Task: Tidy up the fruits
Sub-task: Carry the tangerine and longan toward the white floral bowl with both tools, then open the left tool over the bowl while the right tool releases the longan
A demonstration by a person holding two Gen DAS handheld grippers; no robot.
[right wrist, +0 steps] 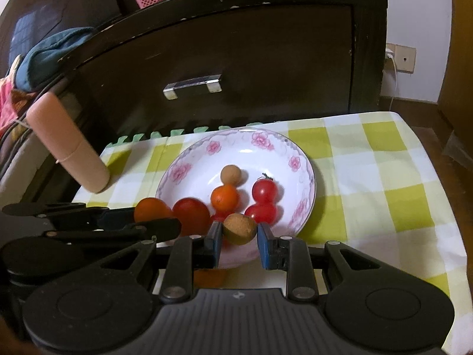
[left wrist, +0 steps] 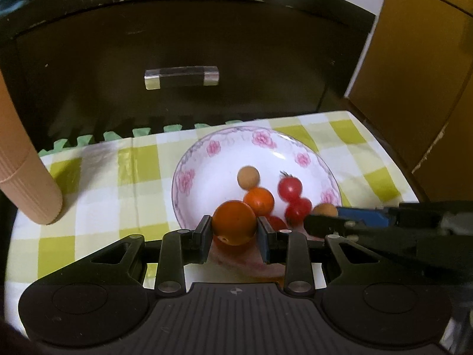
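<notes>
A white bowl with pink flowers (left wrist: pixel 207 159) (right wrist: pixel 192 162) sits on the checked cloth. It holds a tan longan (left wrist: pixel 248 177) (right wrist: pixel 231 175), a small orange fruit (left wrist: pixel 259 200) (right wrist: pixel 225 197) and red cherry tomatoes (left wrist: pixel 290 188) (right wrist: pixel 264 191). My left gripper (left wrist: pixel 234 229) is shut on an orange fruit (left wrist: pixel 234 222) over the bowl's near rim; it also shows in the right wrist view (right wrist: pixel 152 209). My right gripper (right wrist: pixel 239 232) is shut on a brown longan (right wrist: pixel 239 228) over the bowl's near side; it enters the left wrist view from the right (left wrist: pixel 325 210).
A tan cylinder (left wrist: pixel 26 177) (right wrist: pixel 68 145) leans onto the cloth's left side. A dark cabinet with a clear handle (left wrist: pixel 181 76) (right wrist: pixel 192 86) stands behind the table. The checked cloth (left wrist: pixel 97 183) (right wrist: pixel 369 177) extends left and right of the bowl. Something orange (right wrist: pixel 210 276) lies below the right gripper.
</notes>
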